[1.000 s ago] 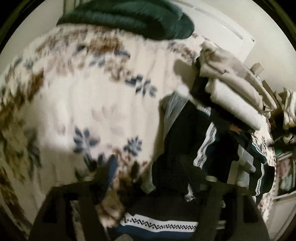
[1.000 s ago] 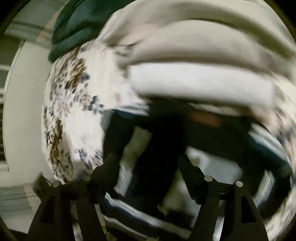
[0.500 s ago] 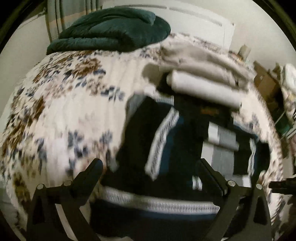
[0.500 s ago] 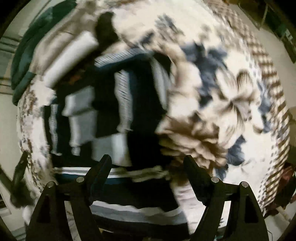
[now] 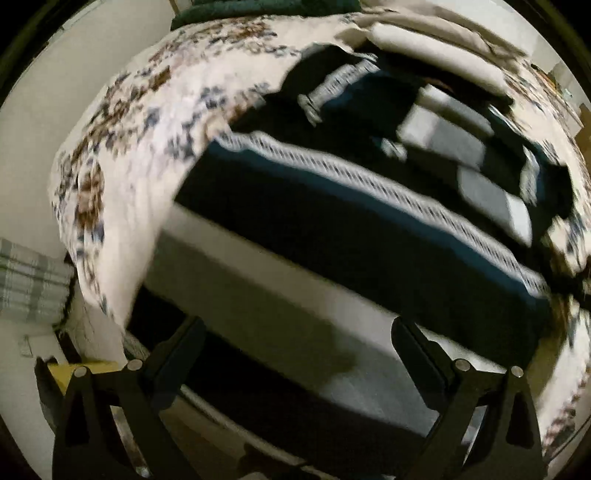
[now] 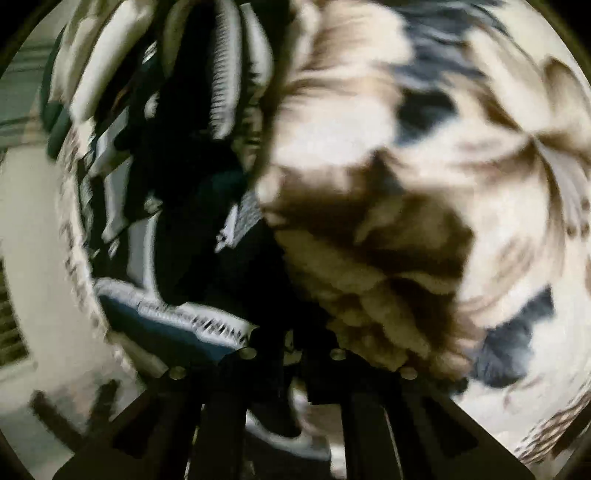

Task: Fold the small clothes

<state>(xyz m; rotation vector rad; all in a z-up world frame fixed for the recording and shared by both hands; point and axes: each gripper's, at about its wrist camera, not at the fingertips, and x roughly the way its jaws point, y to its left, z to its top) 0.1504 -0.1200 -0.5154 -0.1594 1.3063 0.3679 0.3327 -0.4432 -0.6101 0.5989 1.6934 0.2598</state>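
A dark navy and black striped garment (image 5: 332,229) with a white patterned band lies spread on the floral blanket (image 5: 147,129). My left gripper (image 5: 295,350) hangs wide open over the garment's near hem at the bed's edge, with nothing between its fingers. In the blurred right wrist view, the right gripper (image 6: 290,343) sits low at the edge of the garment (image 6: 192,229), where it meets the floral blanket (image 6: 443,147). Its jaws are closing, nearly together, with dark cloth between them.
A stack of folded beige clothes (image 5: 443,62) lies beyond the garment, and a green blanket (image 5: 258,7) sits at the far end of the bed. The bed drops off at the left to pale floor (image 5: 29,147), a plaid cloth (image 5: 29,288) and a yellow thing (image 5: 85,369).
The left gripper swept across the bed to the garment's near hem and opened wider. The right gripper dropped to the garment's edge and its jaws drew nearly together on the cloth.
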